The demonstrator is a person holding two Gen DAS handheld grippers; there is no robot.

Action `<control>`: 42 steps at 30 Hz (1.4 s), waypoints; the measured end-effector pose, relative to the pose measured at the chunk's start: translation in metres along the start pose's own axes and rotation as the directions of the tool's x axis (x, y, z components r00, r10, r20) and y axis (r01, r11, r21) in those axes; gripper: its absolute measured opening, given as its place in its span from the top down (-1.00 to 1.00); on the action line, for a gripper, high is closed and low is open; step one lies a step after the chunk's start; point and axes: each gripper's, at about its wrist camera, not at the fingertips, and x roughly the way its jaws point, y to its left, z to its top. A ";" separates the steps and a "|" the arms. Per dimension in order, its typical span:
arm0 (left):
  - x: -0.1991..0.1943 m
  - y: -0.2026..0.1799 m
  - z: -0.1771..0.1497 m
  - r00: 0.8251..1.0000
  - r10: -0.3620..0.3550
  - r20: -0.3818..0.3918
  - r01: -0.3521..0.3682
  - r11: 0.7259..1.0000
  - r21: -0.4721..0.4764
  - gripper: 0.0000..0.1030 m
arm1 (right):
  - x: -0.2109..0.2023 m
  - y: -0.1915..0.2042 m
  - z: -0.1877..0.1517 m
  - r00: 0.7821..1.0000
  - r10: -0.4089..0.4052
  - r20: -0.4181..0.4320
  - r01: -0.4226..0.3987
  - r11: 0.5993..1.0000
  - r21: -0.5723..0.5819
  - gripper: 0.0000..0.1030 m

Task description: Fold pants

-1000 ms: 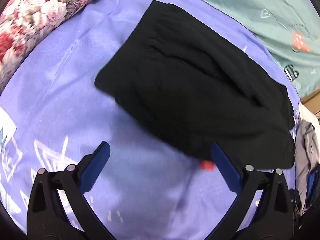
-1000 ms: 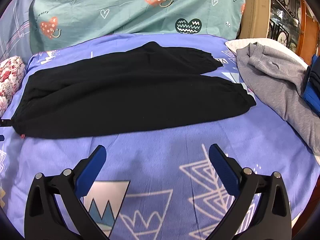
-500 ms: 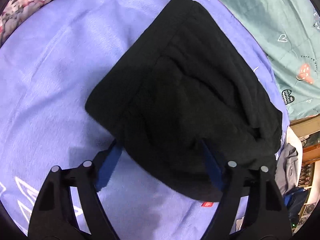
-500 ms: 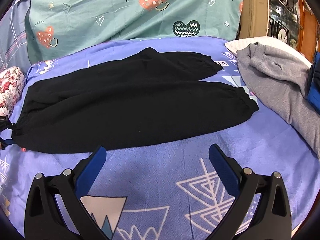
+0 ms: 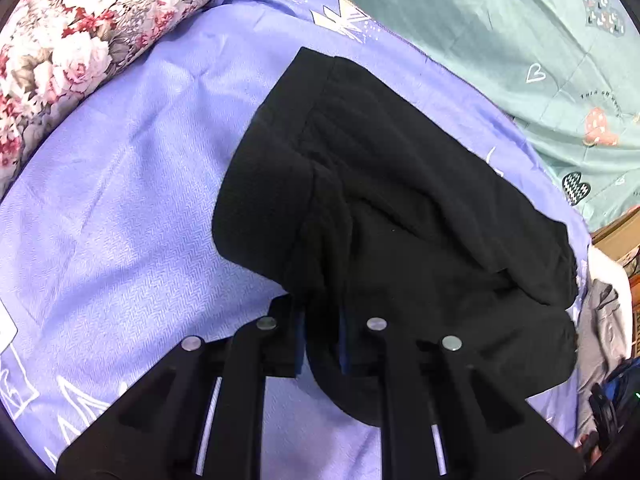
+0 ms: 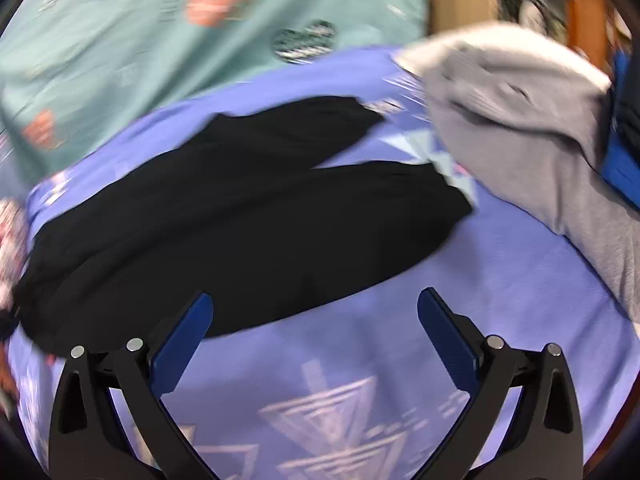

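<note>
Black pants (image 5: 400, 208) lie spread on a purple bed sheet (image 5: 120, 200). In the left wrist view my left gripper (image 5: 322, 336) is shut on the near edge of their waist end, with a bunch of black cloth pinched between the blue pads. The right wrist view is blurred by motion. It shows the same pants (image 6: 248, 216) lengthwise, both legs reaching towards the right. My right gripper (image 6: 314, 336) stands open above the sheet, just in front of the pants' near edge, with nothing between its fingers.
A floral pillow (image 5: 80, 40) lies at the far left. A teal quilt (image 5: 520, 60) with heart prints borders the far side of the bed. A grey garment (image 6: 540, 128) and something blue (image 6: 620, 160) lie at the right, beyond the leg ends.
My left gripper went forward onto the waist edge and shut on the cloth. My right gripper moved nearer the pants and rolled, still open.
</note>
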 end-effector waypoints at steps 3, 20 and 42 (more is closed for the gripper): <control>-0.003 0.001 0.002 1.000 -0.021 -0.004 0.021 1.000 -0.015 0.77 | 0.037 -0.039 0.024 0.996 -0.007 -0.093 0.018 0.993 0.116 -0.76; 0.027 0.034 0.000 0.992 -0.104 -0.074 0.088 0.976 -0.198 0.76 | 0.126 -0.100 0.073 0.994 0.007 -0.108 0.029 0.945 0.326 0.75; -0.124 0.087 -0.095 0.992 0.109 -0.072 -0.112 0.992 -0.049 0.60 | -0.038 -0.172 -0.068 0.974 0.141 -0.180 -0.091 0.961 0.260 0.74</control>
